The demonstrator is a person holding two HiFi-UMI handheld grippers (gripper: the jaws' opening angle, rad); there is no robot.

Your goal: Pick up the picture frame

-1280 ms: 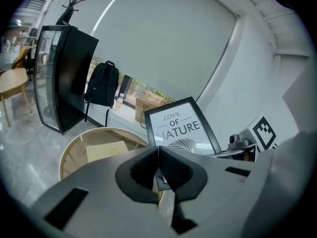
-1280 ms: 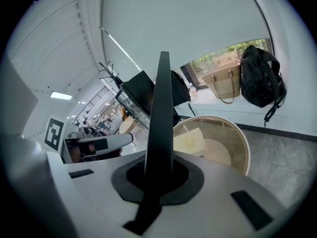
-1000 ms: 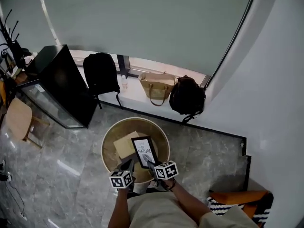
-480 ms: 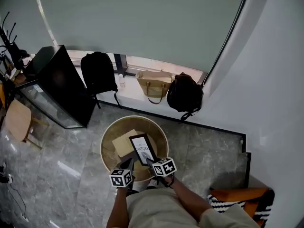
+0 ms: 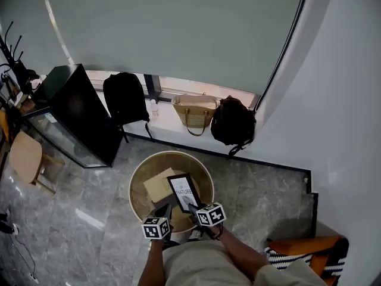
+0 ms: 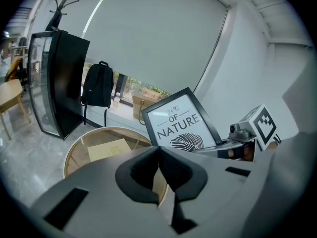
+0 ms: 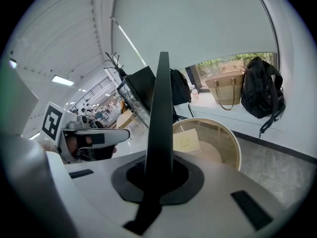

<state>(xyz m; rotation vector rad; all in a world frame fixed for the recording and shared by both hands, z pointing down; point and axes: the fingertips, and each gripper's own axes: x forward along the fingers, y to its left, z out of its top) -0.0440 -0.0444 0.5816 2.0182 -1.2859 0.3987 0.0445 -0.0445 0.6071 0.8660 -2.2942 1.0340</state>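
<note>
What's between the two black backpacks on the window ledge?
A woven tan handbag, plus a small bottle next to the backpack nearer the black cabinet. The head view shows both.

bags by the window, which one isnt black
The tan woven tote in the middle; the left backpack and the right backpack are both black.

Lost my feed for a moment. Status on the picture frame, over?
Right tool shut on picture frame edge, frame upright over round table. Left tool shut, empty, beside it. Tan card on table; nothing blocking the frame.
</note>
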